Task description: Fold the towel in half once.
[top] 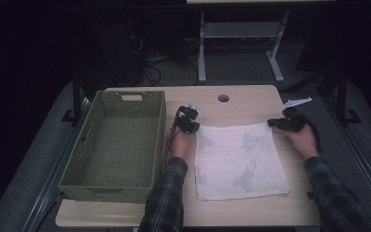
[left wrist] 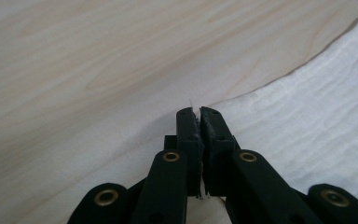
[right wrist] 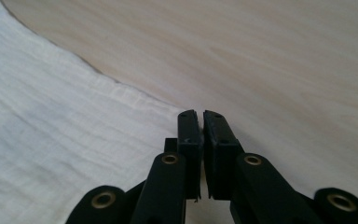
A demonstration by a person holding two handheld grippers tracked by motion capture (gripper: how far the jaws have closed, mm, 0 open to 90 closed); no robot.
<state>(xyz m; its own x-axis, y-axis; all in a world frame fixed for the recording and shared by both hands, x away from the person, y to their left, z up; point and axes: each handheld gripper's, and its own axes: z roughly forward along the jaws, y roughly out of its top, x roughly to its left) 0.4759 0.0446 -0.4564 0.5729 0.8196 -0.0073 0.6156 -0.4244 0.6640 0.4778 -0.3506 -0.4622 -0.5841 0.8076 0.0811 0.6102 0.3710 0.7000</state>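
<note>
The desk (top: 241, 104) carries a green woven basket (top: 117, 145) at the left and, beside it, a white cloth (top: 239, 159) spread flat. The cloth looks thin, light and limp, likely to sag and crease when lifted, so its corners are the sensible holds. The left gripper (top: 192, 126) has its jaws pinched on the far-left corner; the right gripper (top: 272, 123) is closed at the far-right corner.

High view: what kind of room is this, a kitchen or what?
Probably a workshop or lab, not a kitchen. A plain wooden table with a cable hole stands on a grey floor, cables trail behind it, and another metal-legged bench stands farther back.
</note>
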